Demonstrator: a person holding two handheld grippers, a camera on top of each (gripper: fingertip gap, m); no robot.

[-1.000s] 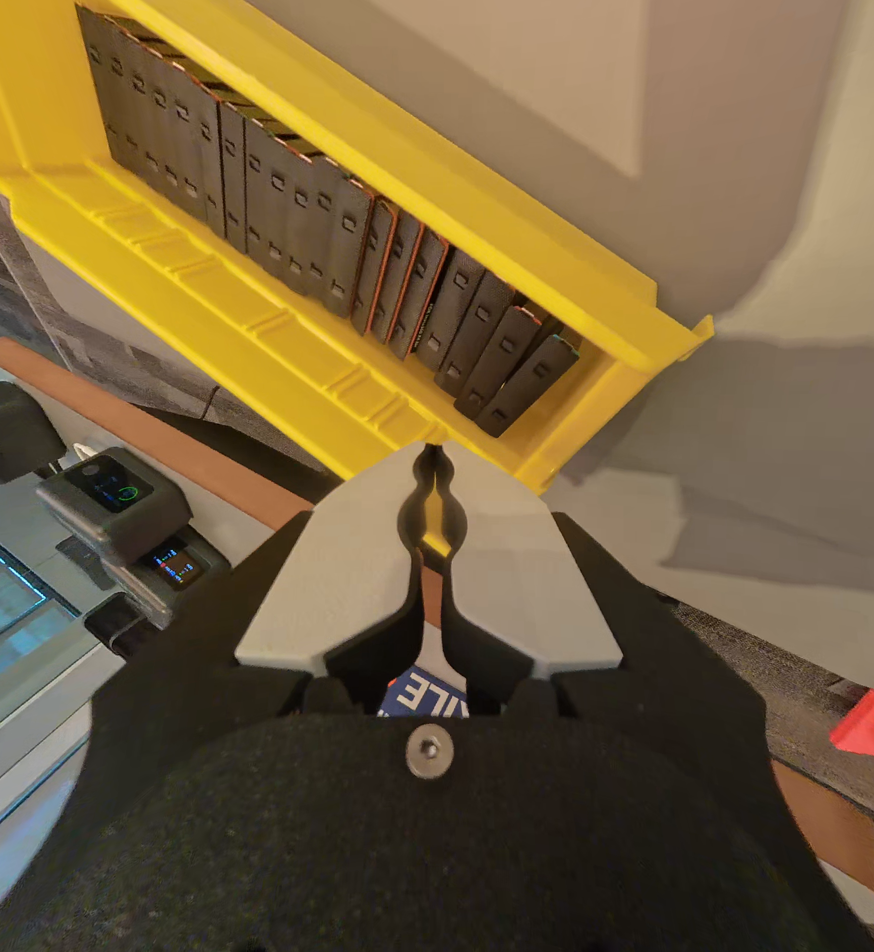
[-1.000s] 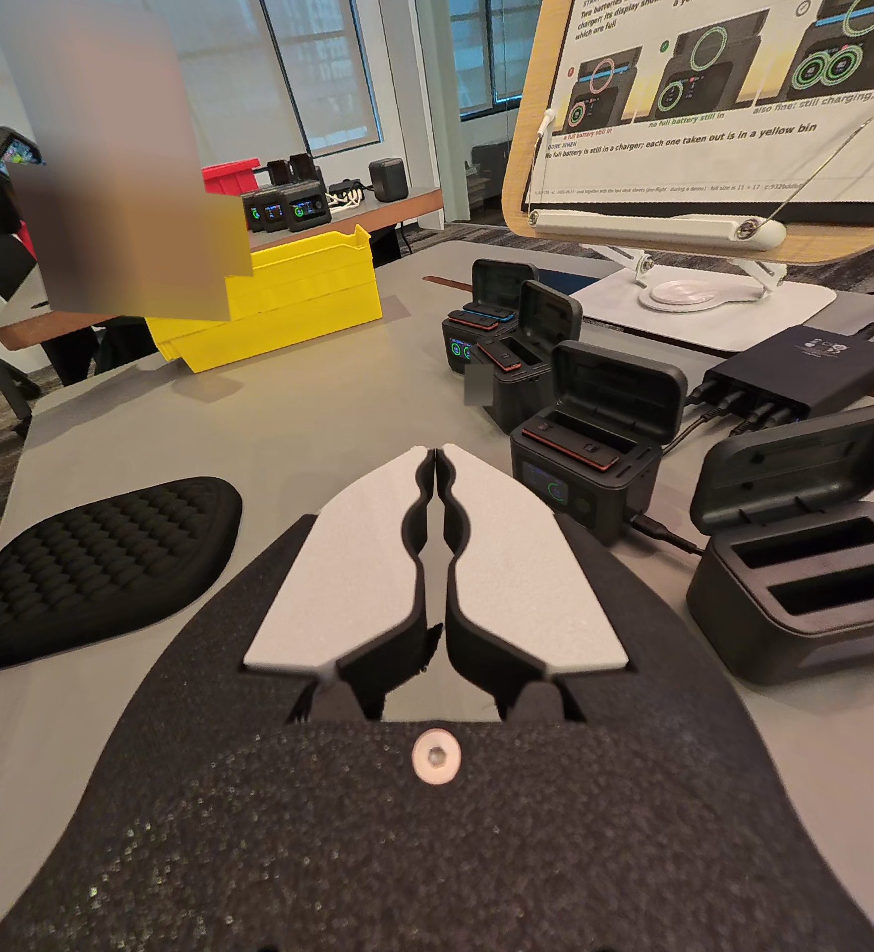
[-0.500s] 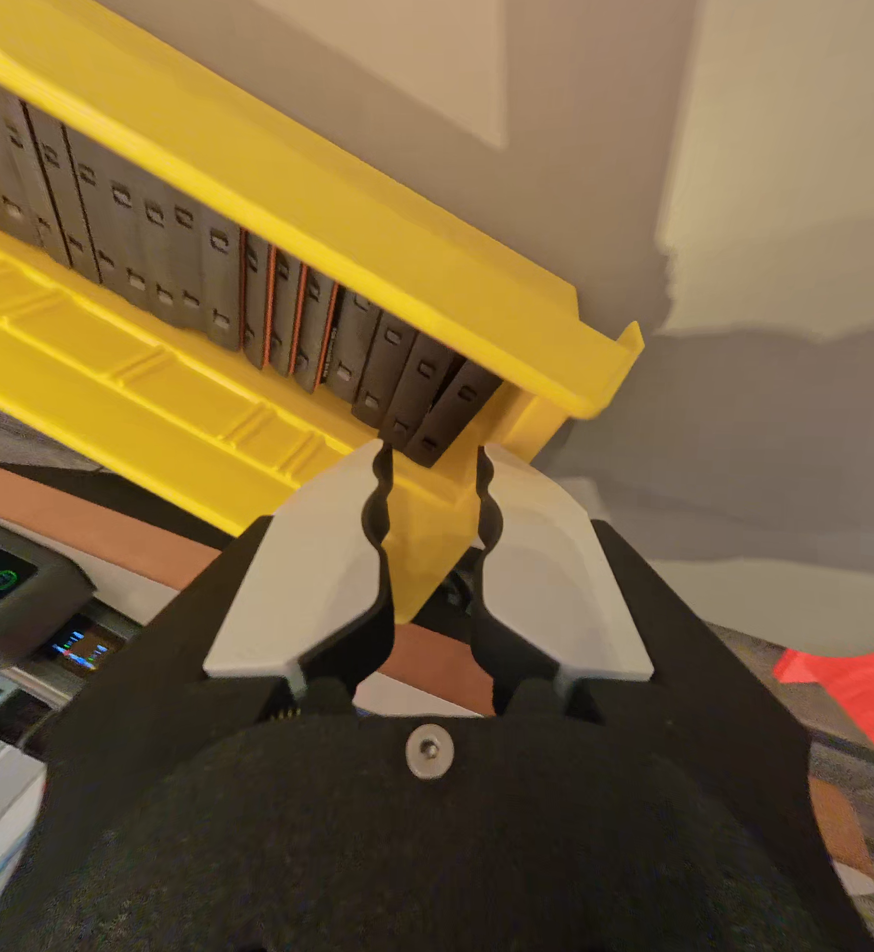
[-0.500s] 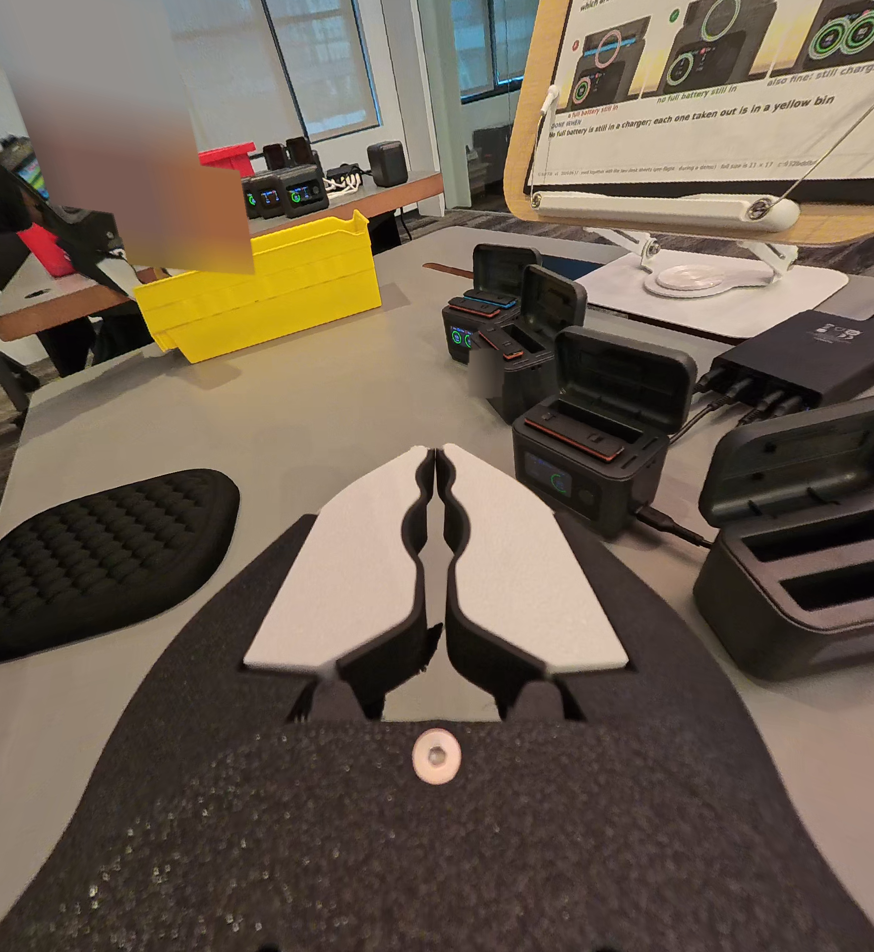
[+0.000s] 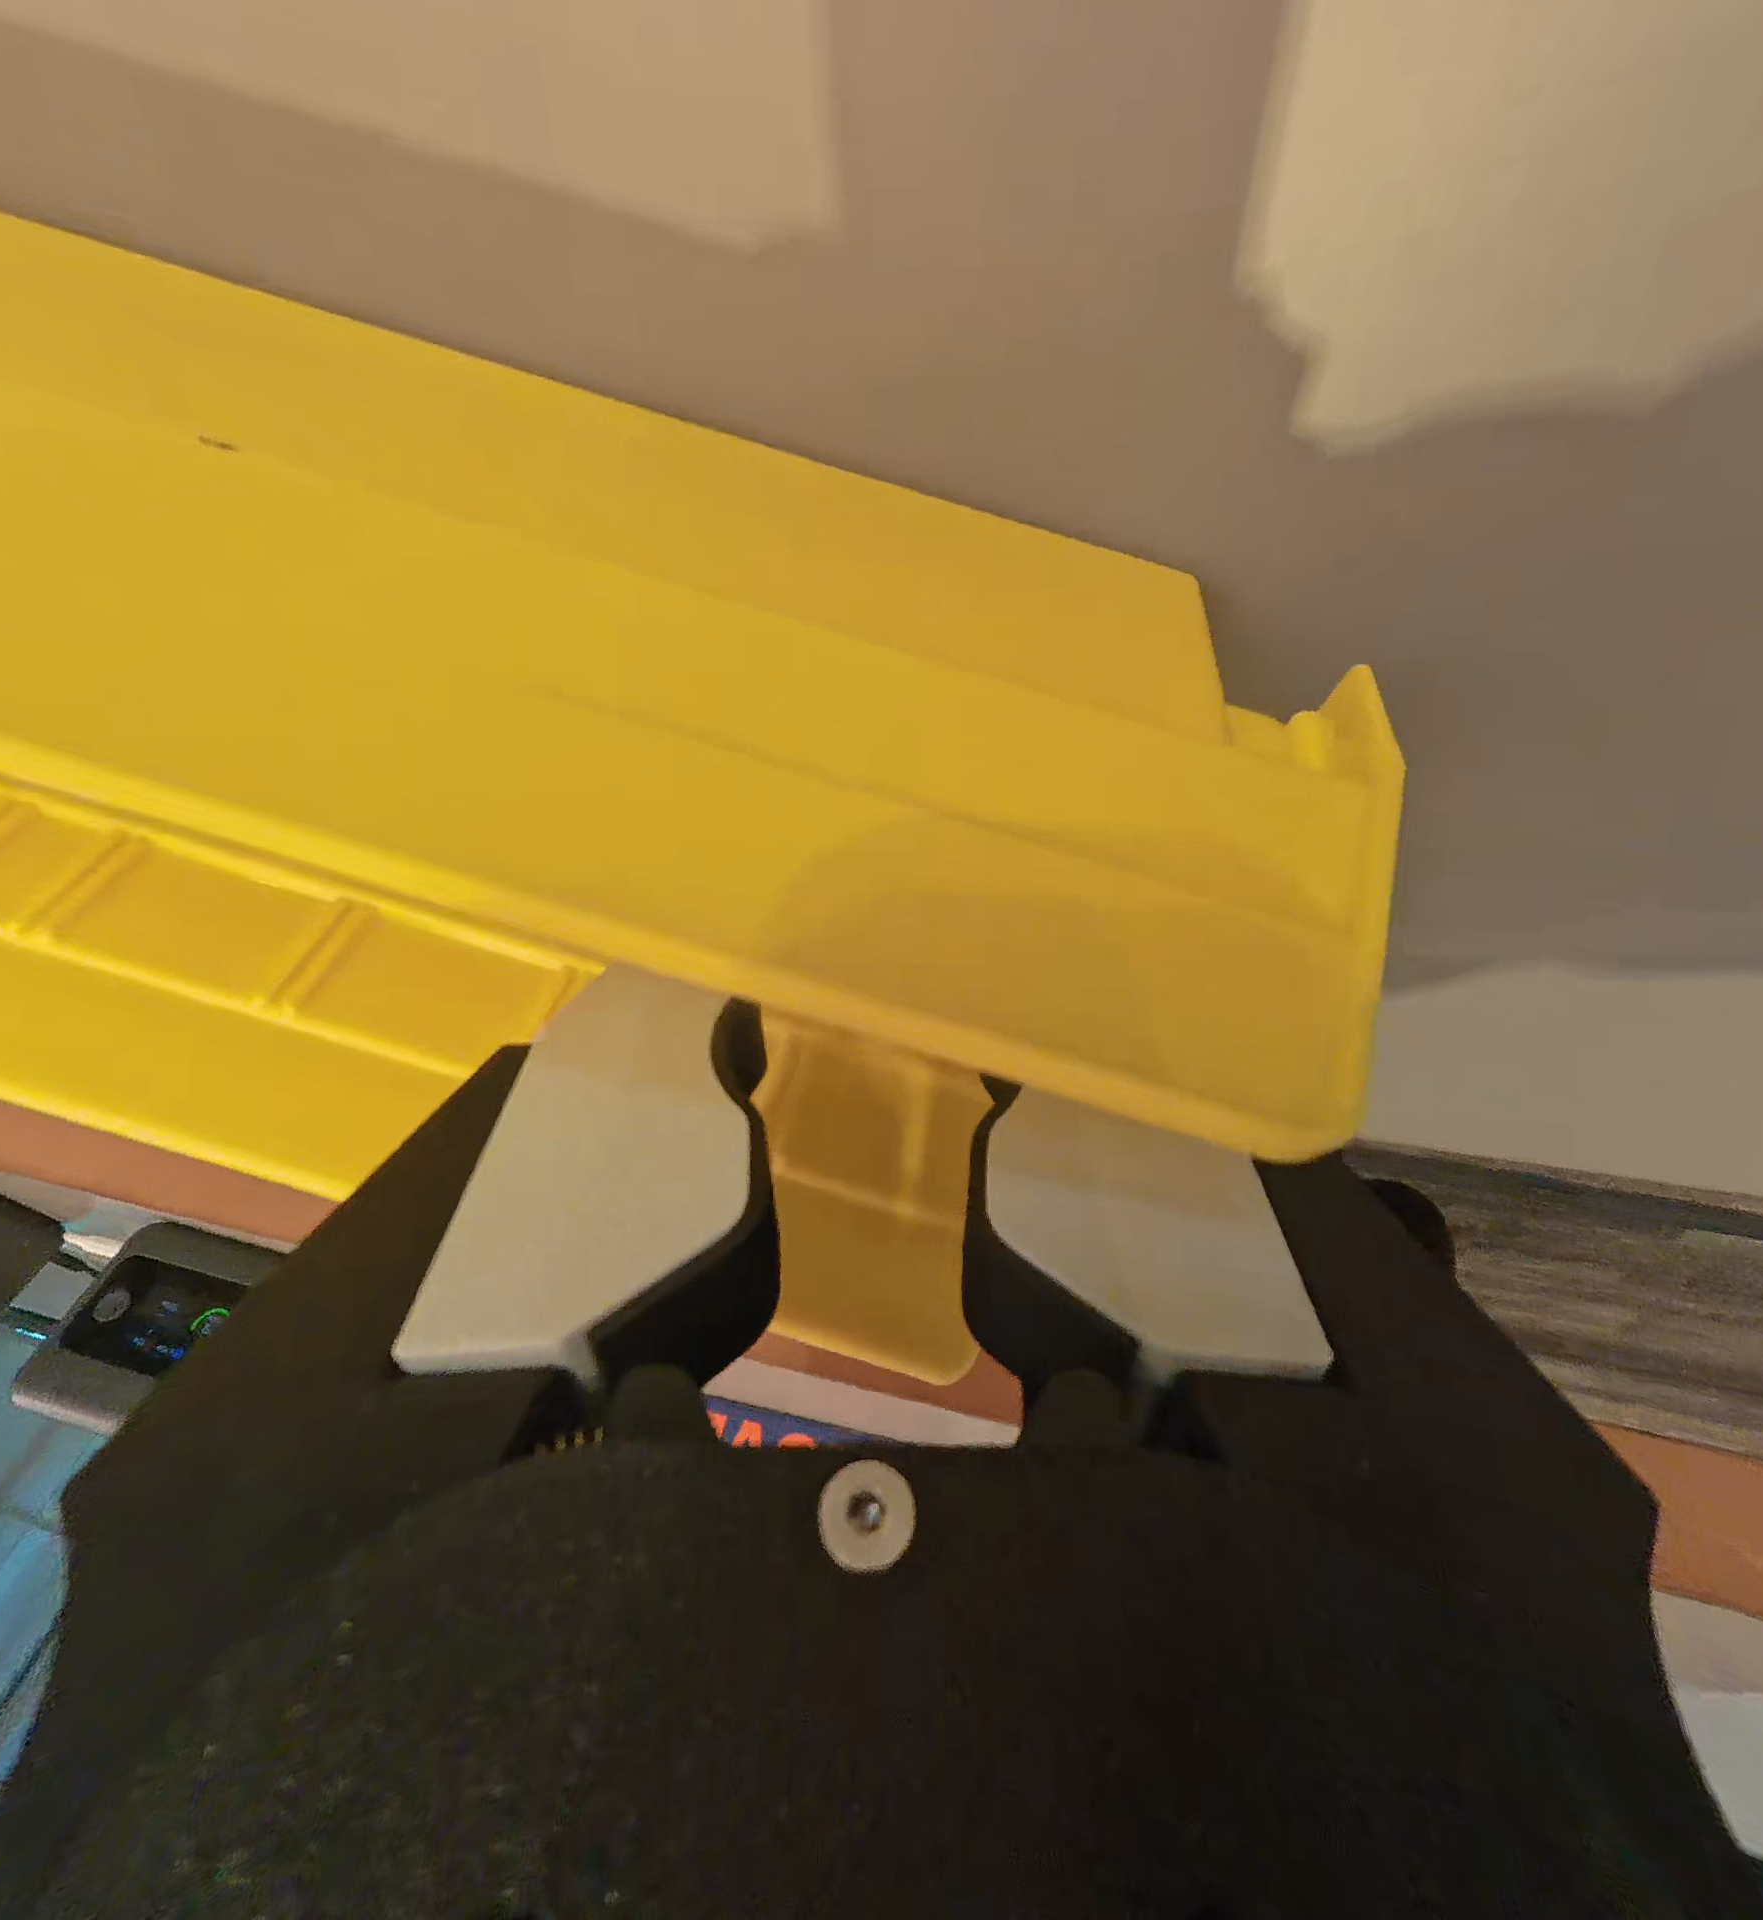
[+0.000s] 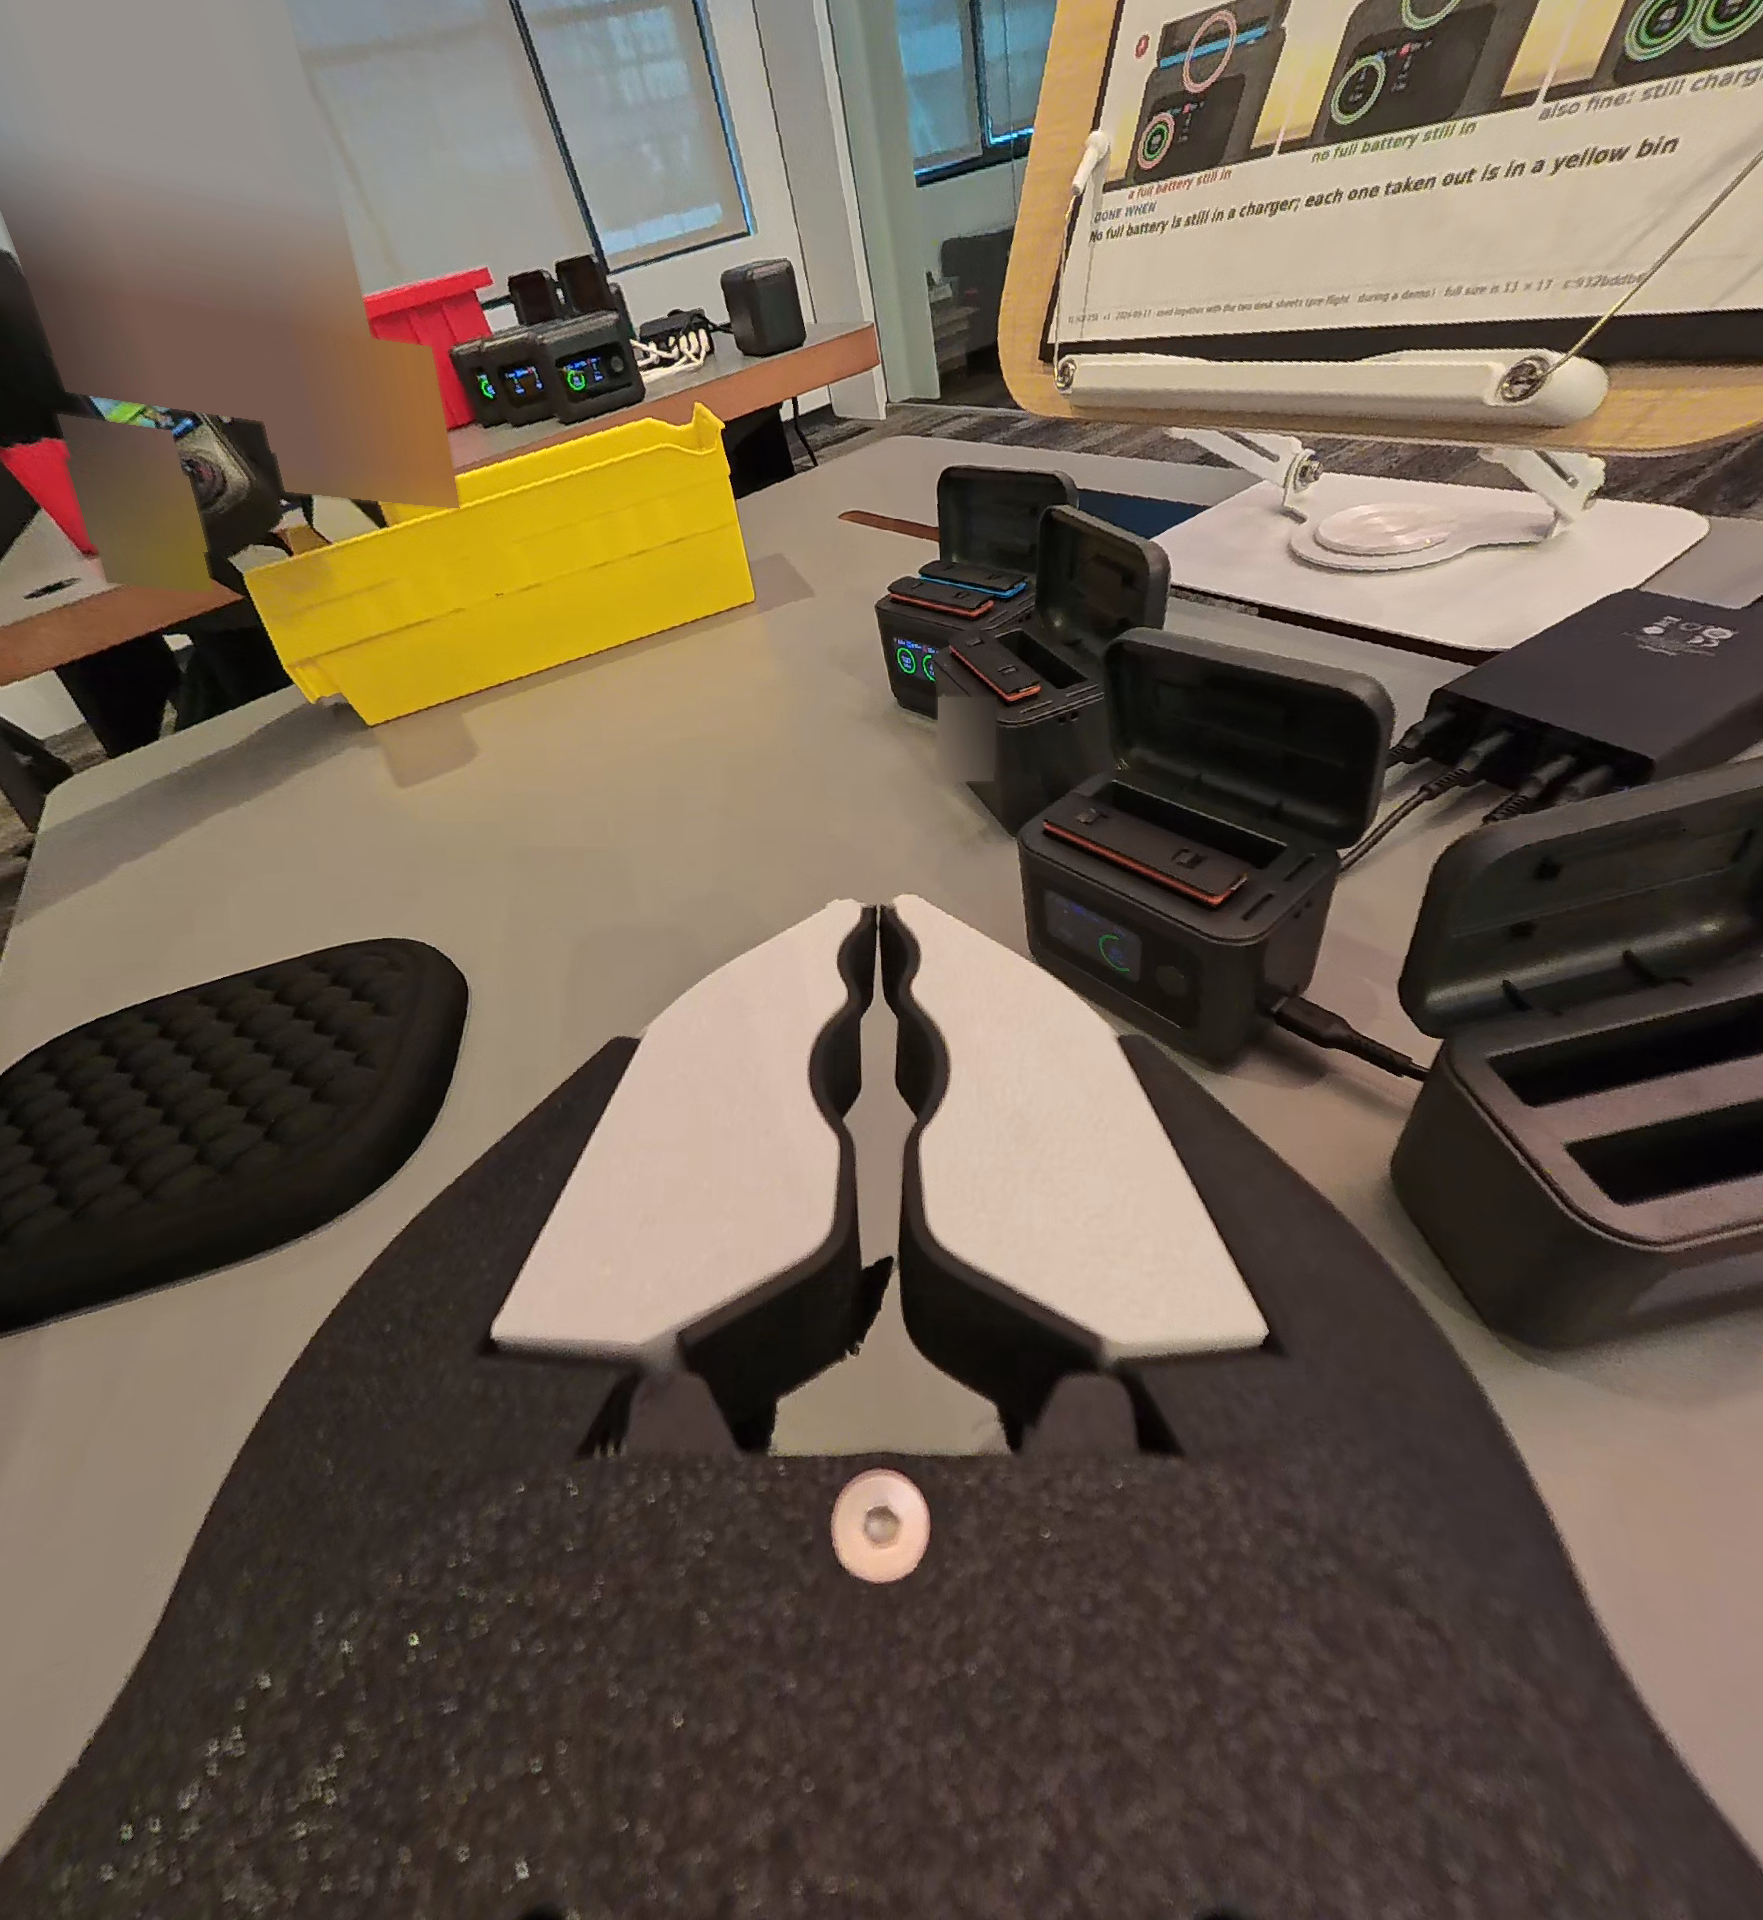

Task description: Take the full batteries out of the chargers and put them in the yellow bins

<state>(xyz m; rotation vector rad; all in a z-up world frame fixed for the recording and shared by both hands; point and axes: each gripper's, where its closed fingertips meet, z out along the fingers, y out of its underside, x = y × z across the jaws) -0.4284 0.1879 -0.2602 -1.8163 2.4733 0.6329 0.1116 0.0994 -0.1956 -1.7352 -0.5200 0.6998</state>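
Note:
In the left wrist view my left gripper [image 5: 861, 1039] has its jaws partly apart around the end wall of the yellow bin [image 5: 648, 727], which fills the gap and touches both fingers. The fingertips are hidden under the bin's rim, and the batteries inside are out of sight. The bin [image 6: 544, 582] stands at the far left of the grey table. My right gripper [image 6: 879, 909] is shut and empty, low over the table. To its right, open chargers [image 6: 1168, 914] [image 6: 1022, 707] [image 6: 934, 644] hold orange- or blue-edged batteries. The nearest charger [image 6: 1625, 1122] is empty.
A black textured pad [image 6: 170, 1122] lies at the left. A black power hub [image 6: 1646, 675] with cables sits behind the chargers. An instruction board on a white stand [image 6: 1428, 208] rises at the back right. A second table behind holds more chargers [image 6: 555, 374] and a red bin [image 6: 430, 322]. Across from one pair of fingers to the other is roughly 55 centimetres.
My left gripper opened, dropped lower and moved onto the bin's end wall; the batteries inside went out of view. The right gripper stayed shut and barely moved.

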